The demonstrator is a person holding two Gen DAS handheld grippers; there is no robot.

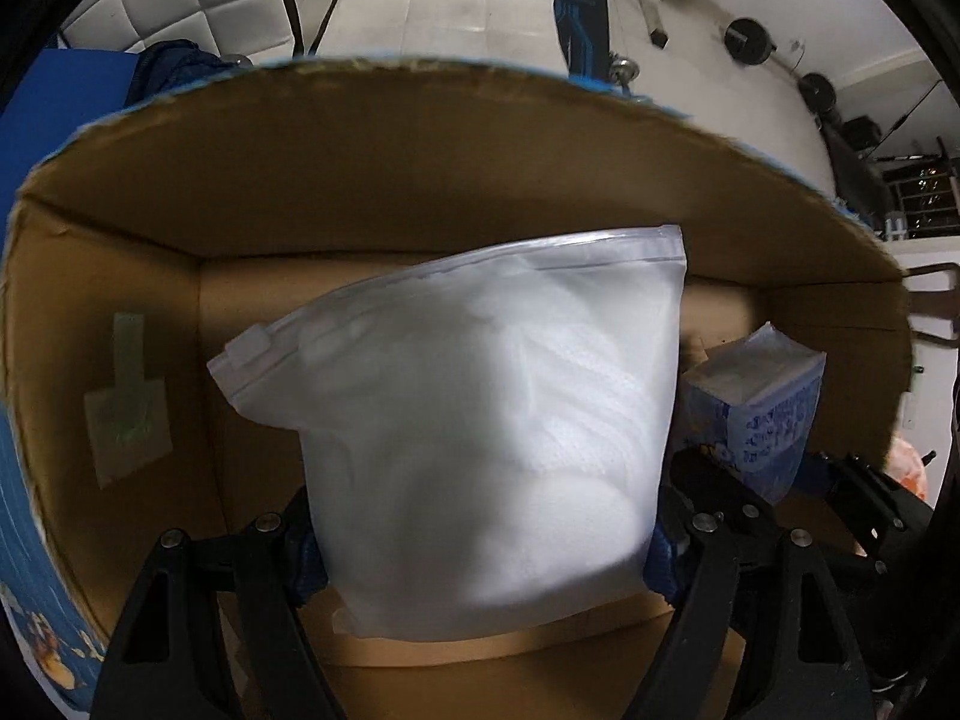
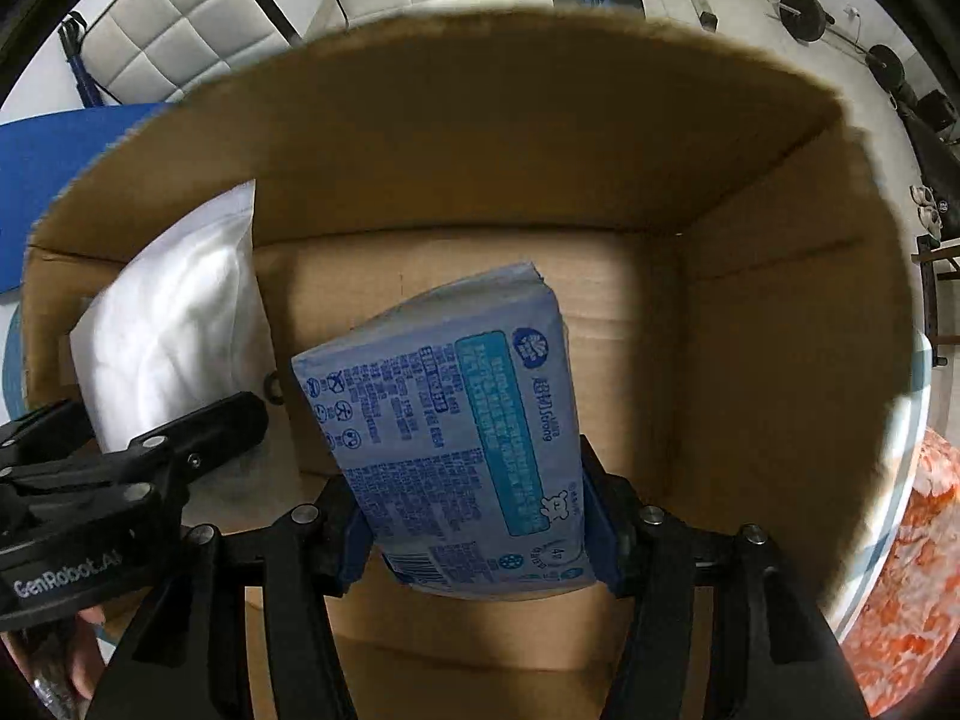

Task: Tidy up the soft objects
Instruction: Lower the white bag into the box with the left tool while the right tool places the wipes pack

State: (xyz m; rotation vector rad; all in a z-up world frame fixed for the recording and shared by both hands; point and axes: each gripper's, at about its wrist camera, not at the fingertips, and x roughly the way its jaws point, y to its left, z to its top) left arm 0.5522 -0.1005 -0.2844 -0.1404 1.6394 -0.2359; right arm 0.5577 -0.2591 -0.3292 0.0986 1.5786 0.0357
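Left tool [image 1: 483,546] clamped on a white bag [image 1: 468,420], fingers [image 1: 708,540] spread at its sides. Right tool [image 2: 480,528] clamped on a blue pack [image 2: 456,420]. Both held side by side, pointing forward.

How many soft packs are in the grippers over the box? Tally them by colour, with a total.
White: 1, the frosted white zip-seal plastic bag, shut in the left gripper.
Blue: 1, the blue printed tissue pack, shut in the right gripper.
Total: 2, both over the brown cardboard box.
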